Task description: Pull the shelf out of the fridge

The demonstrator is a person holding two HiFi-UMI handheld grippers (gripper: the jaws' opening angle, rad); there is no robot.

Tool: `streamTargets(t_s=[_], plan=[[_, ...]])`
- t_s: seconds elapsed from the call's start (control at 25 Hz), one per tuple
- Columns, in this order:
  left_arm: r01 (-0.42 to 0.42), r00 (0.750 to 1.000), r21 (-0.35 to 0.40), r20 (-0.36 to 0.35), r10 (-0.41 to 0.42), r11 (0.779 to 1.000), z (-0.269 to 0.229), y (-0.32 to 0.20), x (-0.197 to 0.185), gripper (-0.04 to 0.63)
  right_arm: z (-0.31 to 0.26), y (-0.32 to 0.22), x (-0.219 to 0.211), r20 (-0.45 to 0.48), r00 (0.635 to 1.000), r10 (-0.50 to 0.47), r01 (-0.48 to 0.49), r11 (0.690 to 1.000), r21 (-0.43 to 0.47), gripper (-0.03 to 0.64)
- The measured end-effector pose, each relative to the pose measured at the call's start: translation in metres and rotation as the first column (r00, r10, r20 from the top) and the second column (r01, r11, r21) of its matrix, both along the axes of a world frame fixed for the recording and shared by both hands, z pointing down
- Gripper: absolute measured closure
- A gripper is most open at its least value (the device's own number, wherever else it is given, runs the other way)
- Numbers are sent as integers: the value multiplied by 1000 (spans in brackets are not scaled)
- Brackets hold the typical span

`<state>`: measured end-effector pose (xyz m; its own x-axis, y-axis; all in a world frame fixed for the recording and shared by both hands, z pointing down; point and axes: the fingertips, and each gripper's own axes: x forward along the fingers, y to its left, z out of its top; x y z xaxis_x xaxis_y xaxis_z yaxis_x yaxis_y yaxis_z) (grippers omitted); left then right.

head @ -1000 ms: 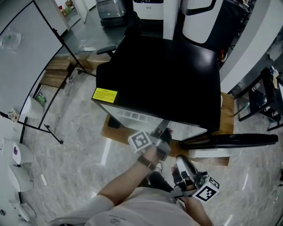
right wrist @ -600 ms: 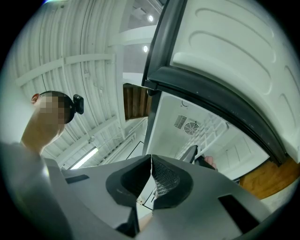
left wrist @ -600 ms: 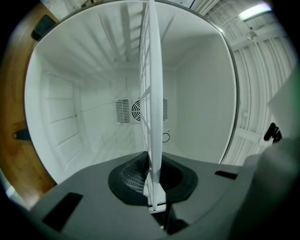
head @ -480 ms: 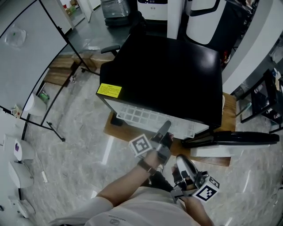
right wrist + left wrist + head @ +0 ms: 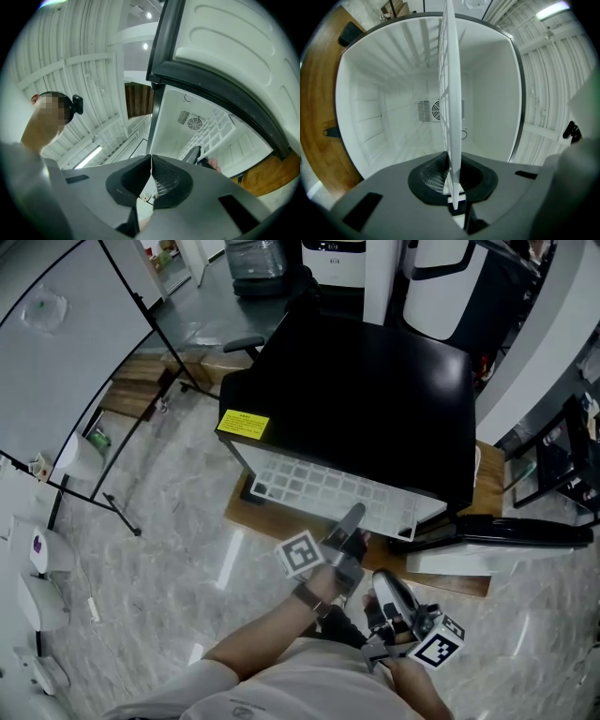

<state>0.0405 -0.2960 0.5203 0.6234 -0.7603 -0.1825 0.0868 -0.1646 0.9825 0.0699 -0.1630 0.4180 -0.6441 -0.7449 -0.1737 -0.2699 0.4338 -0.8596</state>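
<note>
Shelf edge in left hand-held gripper

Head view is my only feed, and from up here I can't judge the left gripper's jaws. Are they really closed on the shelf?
Observer: Yes. In the left gripper view, the left gripper is shut on the front edge of the white shelf.
Operator: And the right gripper?
Observer: The right gripper is shut, with nothing between its jaws.
Operator: What's behind the shelf?
Observer: A round fan vent on the back wall of the fridge.
</note>
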Motion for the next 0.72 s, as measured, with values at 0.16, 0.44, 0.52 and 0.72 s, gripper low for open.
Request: streamTargets(t_s=[0.16, 0.44, 0.52, 0.72], plan=[[4, 1000, 9, 5, -4, 1000, -1, 5, -2, 572, 1, 3, -2, 2, 1000, -12, 12, 1000, 1, 597], [13, 1000, 7, 11, -13, 1000, 0, 18, -5, 572, -1, 11, -5, 10, 1000, -26, 26, 1000, 5, 597], [15, 1000, 2, 13, -15, 1000, 1, 22, -7, 572, 0, 12, -6, 10, 999, -31, 31, 999, 8, 597], [28, 1000, -4, 11, -28, 1000, 1, 32, -9, 572, -1, 17, -9, 18, 998, -56, 55, 998, 16, 597]])
